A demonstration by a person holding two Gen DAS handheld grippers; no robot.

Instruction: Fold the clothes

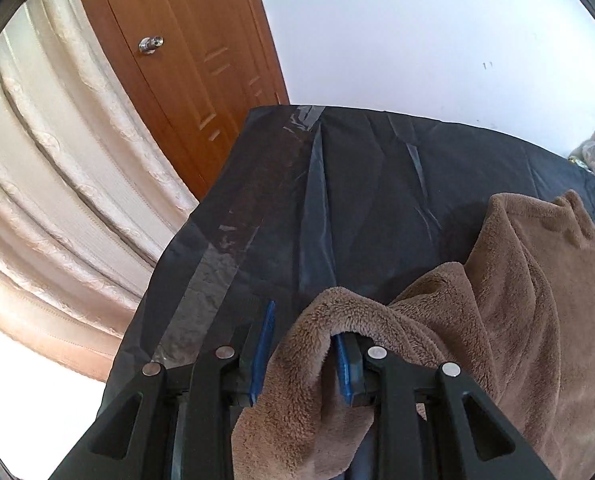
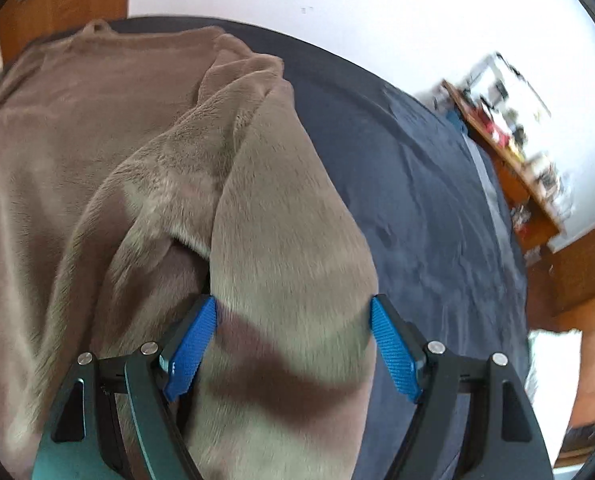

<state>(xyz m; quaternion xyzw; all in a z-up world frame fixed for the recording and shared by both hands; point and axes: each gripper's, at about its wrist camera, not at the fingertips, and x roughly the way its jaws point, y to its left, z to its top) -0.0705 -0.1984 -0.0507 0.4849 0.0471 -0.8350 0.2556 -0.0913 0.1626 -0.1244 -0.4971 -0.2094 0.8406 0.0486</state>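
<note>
A brown fleece garment (image 1: 517, 300) lies on the table under a black plastic cover (image 1: 357, 184). In the left wrist view my left gripper (image 1: 305, 360) is shut on a thick bunch of the garment's edge. That fleece drapes over the right finger and hides its tip. In the right wrist view my right gripper (image 2: 293, 348) stands wide open. A rounded fold of the garment (image 2: 281, 240) fills the space between its blue pads (image 2: 189, 352), neither of which squeezes it. The rest of the garment (image 2: 77, 120) spreads to the left.
A wooden door (image 1: 185, 72) and a pale curtain (image 1: 57, 184) stand beyond the table's left edge. Bare black cover (image 2: 417, 184) lies right of the garment. A cluttered wooden shelf (image 2: 509, 136) sits against the white wall at the right.
</note>
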